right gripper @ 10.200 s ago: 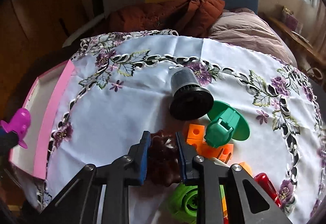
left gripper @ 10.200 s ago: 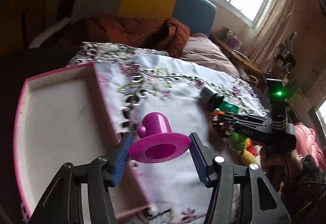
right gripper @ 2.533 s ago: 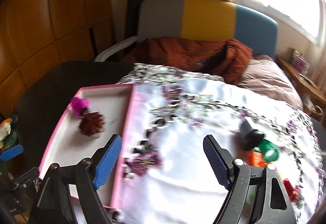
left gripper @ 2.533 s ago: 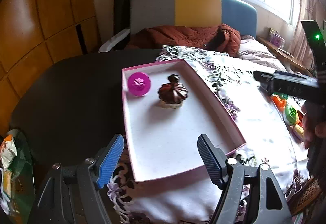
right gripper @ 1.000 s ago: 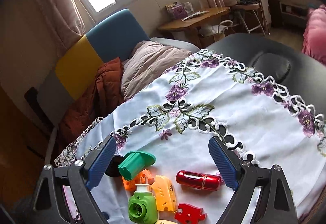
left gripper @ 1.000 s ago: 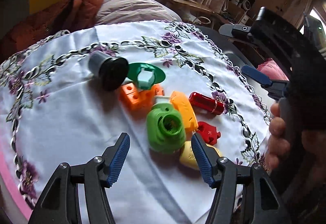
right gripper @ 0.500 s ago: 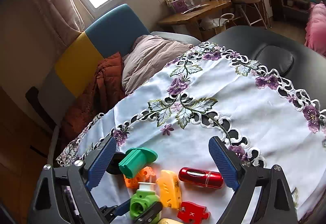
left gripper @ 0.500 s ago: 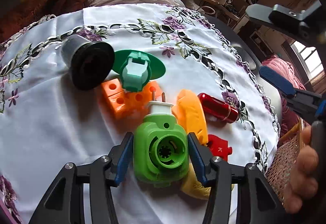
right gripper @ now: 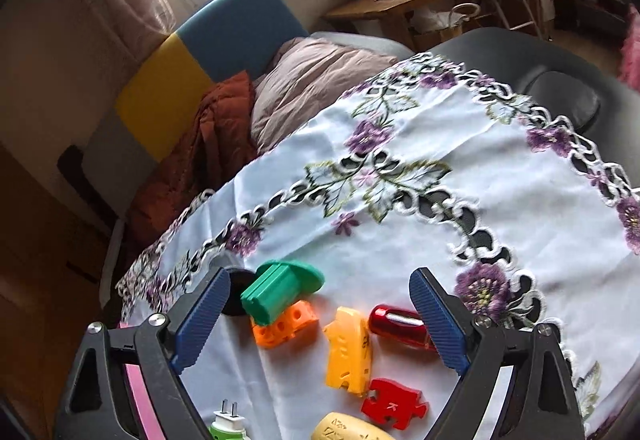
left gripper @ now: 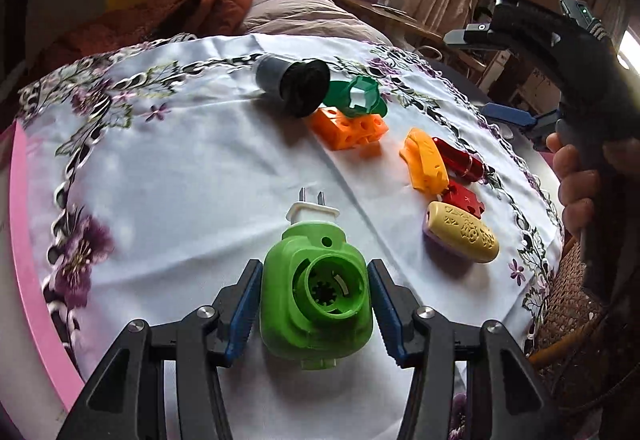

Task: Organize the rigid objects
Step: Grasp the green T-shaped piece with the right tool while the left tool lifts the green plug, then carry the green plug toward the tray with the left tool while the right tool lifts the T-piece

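- Since a second ago, left gripper point(left gripper: 314, 302) has carried green plug-in unit point(left gripper: 316, 296) clear of the pile; jaws just closed, clamped on its smooth moulded sides, two metal prongs forward.
- Embroidered white tablecloth point(left gripper: 192, 168), purple flowers, cutwork border.
- Right gripper point(right gripper: 320, 324): ribbed blue pads wide apart, holding nothing.
- Seven rigid plastic pieces clustered together.

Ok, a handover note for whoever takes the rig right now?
Left tongs have just been closing and are shut on the green plug.
Right tongs open, empty, above the pile.
The pink tray shows at the left; contents out of view.
Left on the cloth: black cylinder, green flanged piece, orange block, yellow-orange piece, red cylinder, red puzzle piece, yellow oval.
Next, probably: plug to tray.
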Demonstrator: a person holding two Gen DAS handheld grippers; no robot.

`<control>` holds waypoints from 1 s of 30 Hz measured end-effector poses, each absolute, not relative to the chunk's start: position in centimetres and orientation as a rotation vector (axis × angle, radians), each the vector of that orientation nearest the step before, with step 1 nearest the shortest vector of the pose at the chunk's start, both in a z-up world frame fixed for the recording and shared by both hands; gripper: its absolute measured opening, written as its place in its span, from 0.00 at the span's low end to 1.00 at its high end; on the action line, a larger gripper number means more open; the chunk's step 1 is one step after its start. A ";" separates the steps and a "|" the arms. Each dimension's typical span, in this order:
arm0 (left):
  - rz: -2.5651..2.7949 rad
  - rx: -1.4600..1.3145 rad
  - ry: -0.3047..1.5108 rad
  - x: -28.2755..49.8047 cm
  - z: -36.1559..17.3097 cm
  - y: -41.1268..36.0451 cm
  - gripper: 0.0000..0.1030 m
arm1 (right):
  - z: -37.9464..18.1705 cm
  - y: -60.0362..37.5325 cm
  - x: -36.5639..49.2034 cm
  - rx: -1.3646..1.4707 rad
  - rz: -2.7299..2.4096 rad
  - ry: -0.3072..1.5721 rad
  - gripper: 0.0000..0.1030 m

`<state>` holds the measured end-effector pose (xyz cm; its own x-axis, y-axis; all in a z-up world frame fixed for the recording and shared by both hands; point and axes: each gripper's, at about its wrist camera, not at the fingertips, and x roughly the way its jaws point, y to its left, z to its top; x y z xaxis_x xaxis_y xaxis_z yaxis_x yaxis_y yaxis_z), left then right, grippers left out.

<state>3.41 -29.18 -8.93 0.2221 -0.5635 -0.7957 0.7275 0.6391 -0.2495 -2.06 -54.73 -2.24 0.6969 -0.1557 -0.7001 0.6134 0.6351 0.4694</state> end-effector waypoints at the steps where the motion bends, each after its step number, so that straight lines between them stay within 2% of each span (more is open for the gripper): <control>1: -0.899 0.190 1.005 3.4 -9.0 -29.1 0.52 | -2.4 -54.5 -1.7 0.758 -0.460 0.684 0.83; 7: -0.900 0.201 0.990 3.3 -9.2 -29.1 0.52 | -3.7 -54.0 1.0 0.788 -0.379 0.794 0.63; 15: -0.911 0.179 0.997 3.5 -9.3 -28.8 0.52 | -5.5 -53.8 8.5 0.692 -0.342 1.036 0.57; 18: -0.916 0.159 1.003 3.7 -9.3 -28.7 0.52 | -7.1 -53.6 10.4 0.639 -0.344 1.131 0.34; 19: -0.917 0.160 1.002 3.7 -9.3 -28.8 0.52 | -7.8 -53.5 10.9 0.613 -0.345 1.173 0.30; 25: -0.920 0.159 0.994 3.6 -9.3 -28.7 0.52 | -7.6 -53.8 9.3 0.582 -0.372 1.097 0.30; 30: -0.906 0.163 0.992 3.5 -9.1 -28.5 0.52 | -4.7 -51.7 6.9 0.479 -0.326 0.984 0.30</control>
<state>3.48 -28.49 -9.08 0.2274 -0.5842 -0.7791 0.7229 0.6374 -0.2669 6.93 -51.69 -4.70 0.5186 -0.0488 -0.8536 0.4707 0.8498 0.2374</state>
